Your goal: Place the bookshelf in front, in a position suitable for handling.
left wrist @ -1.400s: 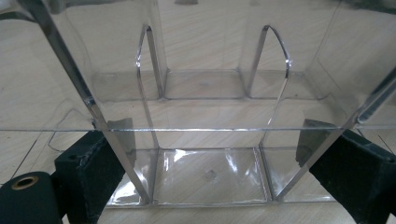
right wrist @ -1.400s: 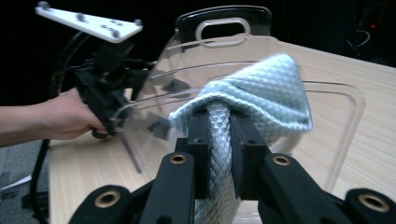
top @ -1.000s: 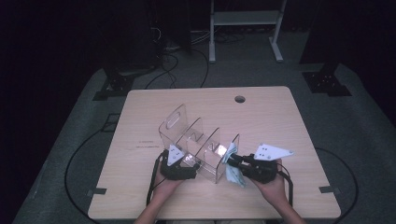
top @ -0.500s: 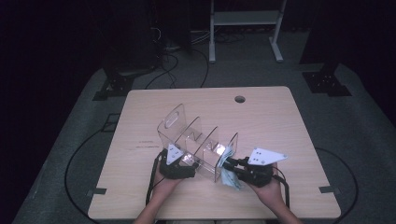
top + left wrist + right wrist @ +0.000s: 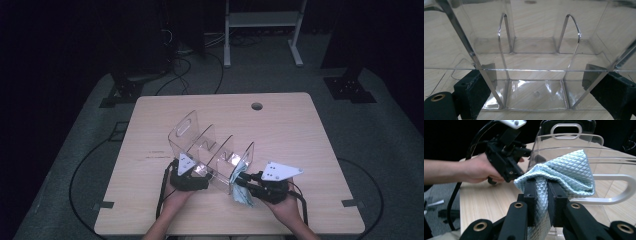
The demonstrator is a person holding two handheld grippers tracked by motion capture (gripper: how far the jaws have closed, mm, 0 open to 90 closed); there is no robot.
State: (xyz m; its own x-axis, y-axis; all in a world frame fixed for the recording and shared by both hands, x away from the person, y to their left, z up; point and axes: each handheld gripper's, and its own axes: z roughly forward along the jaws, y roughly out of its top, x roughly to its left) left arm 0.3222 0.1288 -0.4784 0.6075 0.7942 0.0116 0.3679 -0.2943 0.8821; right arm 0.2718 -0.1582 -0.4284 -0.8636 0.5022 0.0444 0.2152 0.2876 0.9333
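A clear acrylic organizer [image 5: 215,147] with upright dividers and a handle cut-out stands on the wooden table [image 5: 295,130]. My left gripper [image 5: 194,172] is at its near left side. In the left gripper view the black pads [image 5: 474,93] press on the outer walls of the organizer [image 5: 536,57], one on each side. My right gripper [image 5: 241,183] is shut on a light blue quilted cloth [image 5: 243,194]. In the right gripper view the cloth [image 5: 569,170] is pinched between the jaws of my right gripper [image 5: 541,192] and bunches against the organizer's end wall [image 5: 574,141].
The table has a round cable hole [image 5: 257,106] near its far edge. Black cables [image 5: 165,187] trail from both grippers toward the near edge. A white shelf frame [image 5: 260,30] and dark stands sit on the floor beyond the table.
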